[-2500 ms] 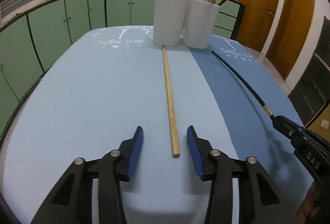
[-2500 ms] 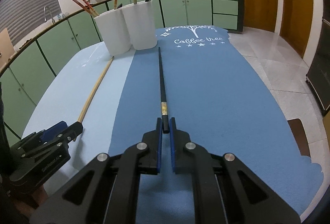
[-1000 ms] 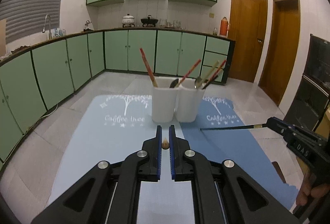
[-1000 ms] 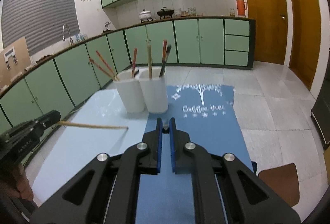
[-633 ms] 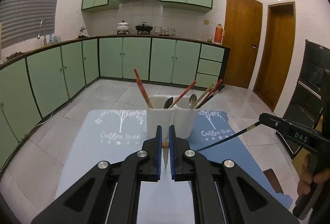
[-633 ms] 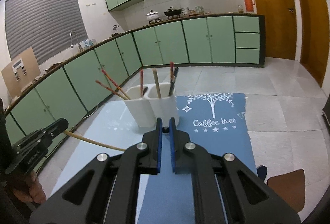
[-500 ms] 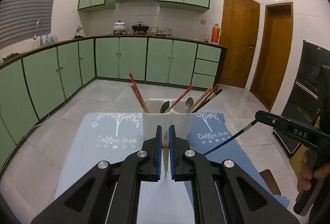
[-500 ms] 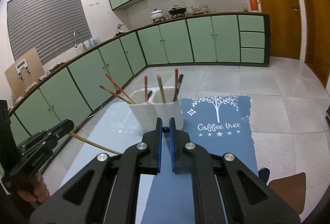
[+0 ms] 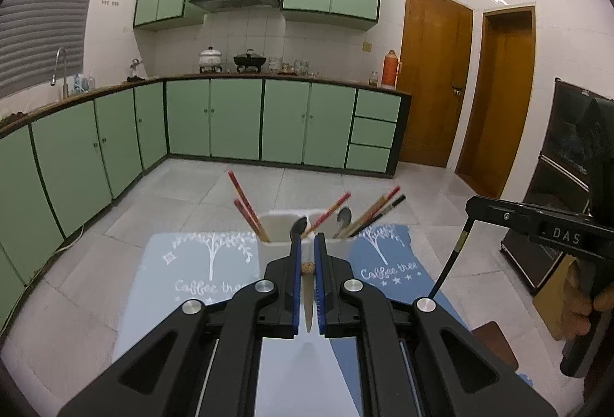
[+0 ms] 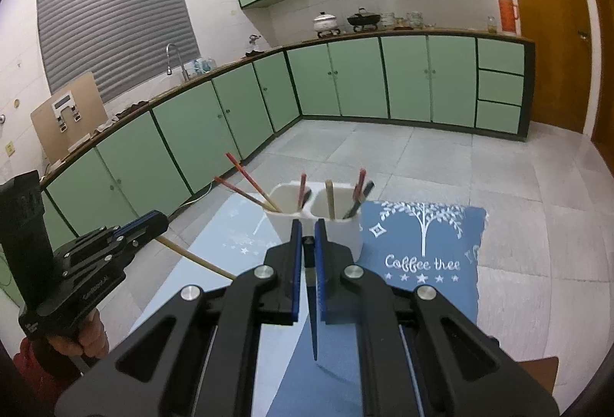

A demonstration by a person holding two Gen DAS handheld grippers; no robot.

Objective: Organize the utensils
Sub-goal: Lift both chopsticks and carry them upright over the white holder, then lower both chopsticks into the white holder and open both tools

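Note:
My left gripper (image 9: pixel 306 248) is shut on a wooden chopstick (image 9: pixel 307 268), seen end-on, its shaft hanging down toward the table. From the right wrist view the left gripper (image 10: pixel 153 221) holds that chopstick (image 10: pixel 199 259) slanting down to the right. My right gripper (image 10: pixel 306 236) is shut on a black chopstick (image 10: pixel 312 317), tip pointing down. In the left wrist view the right gripper (image 9: pixel 474 206) holds the black chopstick (image 9: pixel 451 261) steeply. Two white utensil cups (image 9: pixel 303 225) (image 10: pixel 318 217) stand ahead, holding red and wooden chopsticks and spoons.
The table carries a light blue mat (image 9: pixel 207 271) on the left and a darker blue mat (image 10: pixel 426 248) on the right, both printed "Coffee tree". Green kitchen cabinets (image 9: pixel 230 121) and tiled floor lie beyond. A brown chair seat (image 9: pixel 495 344) sits at the right.
Both grippers closed on their chopsticks, lifted them off the table and rose high. The chopsticks have tilted from nearly level to steeply tip-down, and the cups now sit lower in view.

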